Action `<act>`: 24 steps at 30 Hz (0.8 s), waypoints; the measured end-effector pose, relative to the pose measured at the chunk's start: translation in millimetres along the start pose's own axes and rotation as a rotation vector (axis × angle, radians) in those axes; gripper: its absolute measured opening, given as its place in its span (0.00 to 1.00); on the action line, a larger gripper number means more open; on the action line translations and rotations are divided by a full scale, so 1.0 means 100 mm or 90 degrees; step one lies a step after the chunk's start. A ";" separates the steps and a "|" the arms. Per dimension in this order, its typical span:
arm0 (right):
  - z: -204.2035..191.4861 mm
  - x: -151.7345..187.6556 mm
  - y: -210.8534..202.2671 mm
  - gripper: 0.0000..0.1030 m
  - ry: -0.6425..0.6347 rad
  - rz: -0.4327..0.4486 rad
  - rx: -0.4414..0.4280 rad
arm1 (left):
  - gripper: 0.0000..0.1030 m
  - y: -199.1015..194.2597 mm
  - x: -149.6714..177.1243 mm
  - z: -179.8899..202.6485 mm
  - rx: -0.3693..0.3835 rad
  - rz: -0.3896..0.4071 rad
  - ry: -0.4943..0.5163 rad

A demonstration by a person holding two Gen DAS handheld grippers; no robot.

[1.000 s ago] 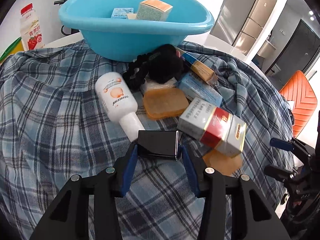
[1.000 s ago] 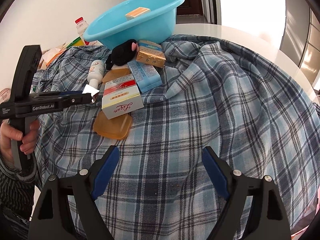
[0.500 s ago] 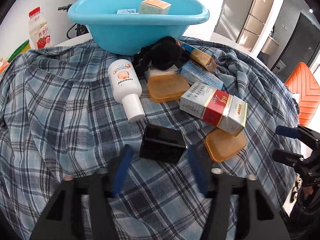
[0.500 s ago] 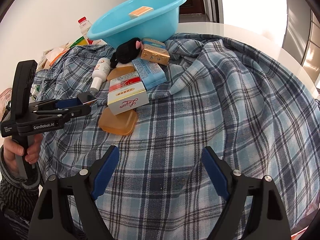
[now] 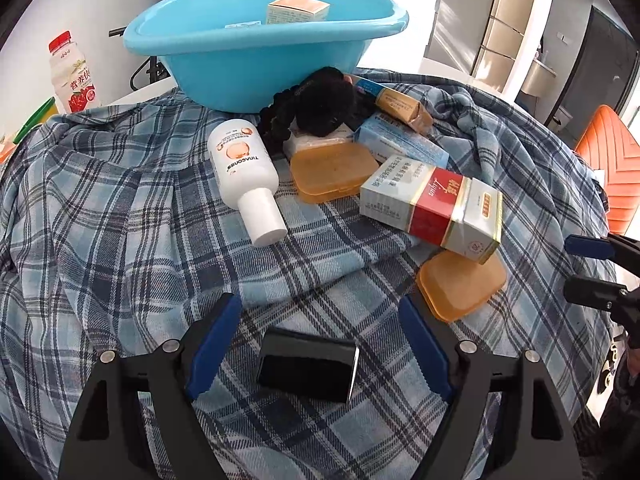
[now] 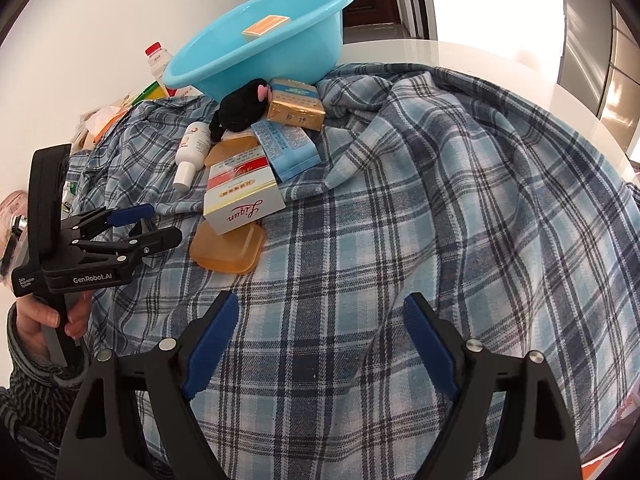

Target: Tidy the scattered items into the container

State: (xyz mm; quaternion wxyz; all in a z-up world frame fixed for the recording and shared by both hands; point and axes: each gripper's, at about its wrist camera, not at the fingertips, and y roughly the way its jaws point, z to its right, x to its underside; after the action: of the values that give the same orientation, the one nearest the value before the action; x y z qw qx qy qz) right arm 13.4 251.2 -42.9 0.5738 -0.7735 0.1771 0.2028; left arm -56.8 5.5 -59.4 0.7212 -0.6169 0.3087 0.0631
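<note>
On the desk (image 6: pixel 460 56), a rumpled plaid cloth (image 6: pixel 440 200) covers nearly everything. At the far edge sits a blue basin (image 5: pixel 256 40), already holding two small boxes. Just in front of it, scattered items crowd together: a red-and-white carton (image 5: pixel 434 208) resting on an amber case (image 5: pixel 460 284), a blue box (image 5: pixel 400 142), a black plush toy (image 5: pixel 320 104), a white bottle (image 5: pixel 244 172) lying on its side, and a second amber case (image 5: pixel 334 168). Nearest, a small black box (image 5: pixel 306 364) lies between the spread jaws of the left tool (image 5: pixel 320 344), untouched. It looks light, stiff and glossy, likely slippery; gripping its two short sides seems best. The right tool (image 6: pixel 320 340) hangs released over bare cloth, holding nothing. What lies under the toy is hidden, and the basin's floor is cut off by its rim.
</note>
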 end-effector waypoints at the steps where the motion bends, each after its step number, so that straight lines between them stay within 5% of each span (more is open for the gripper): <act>1: -0.01 0.00 0.01 0.81 -0.001 -0.001 -0.001 | 0.81 -0.02 0.02 0.00 -0.001 0.000 0.001; 13: -0.12 0.02 0.03 0.81 -0.016 -0.010 -0.006 | 0.81 -0.07 0.21 -0.08 0.039 -0.005 -0.004; 19: -0.13 0.03 0.05 0.81 -0.006 -0.015 -0.005 | 0.81 -0.03 0.18 -0.15 0.019 0.011 -0.010; 20: -0.13 0.02 0.05 0.81 -0.006 -0.016 -0.004 | 0.74 -0.04 0.19 -0.16 0.017 0.016 -0.017; 21: -0.14 0.02 0.05 0.81 -0.006 -0.015 -0.003 | 0.47 -0.05 0.19 -0.17 0.014 0.020 -0.022; 24: -0.17 0.01 0.03 0.81 -0.012 -0.011 0.000 | 0.43 -0.14 0.18 -0.24 0.033 0.024 -0.057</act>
State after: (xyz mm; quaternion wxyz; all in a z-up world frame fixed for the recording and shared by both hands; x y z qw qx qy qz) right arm 14.2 234.2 -41.3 0.5772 -0.7731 0.1646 0.2054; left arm -45.1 -25.0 -58.1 0.7487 -0.5885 0.2896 0.0961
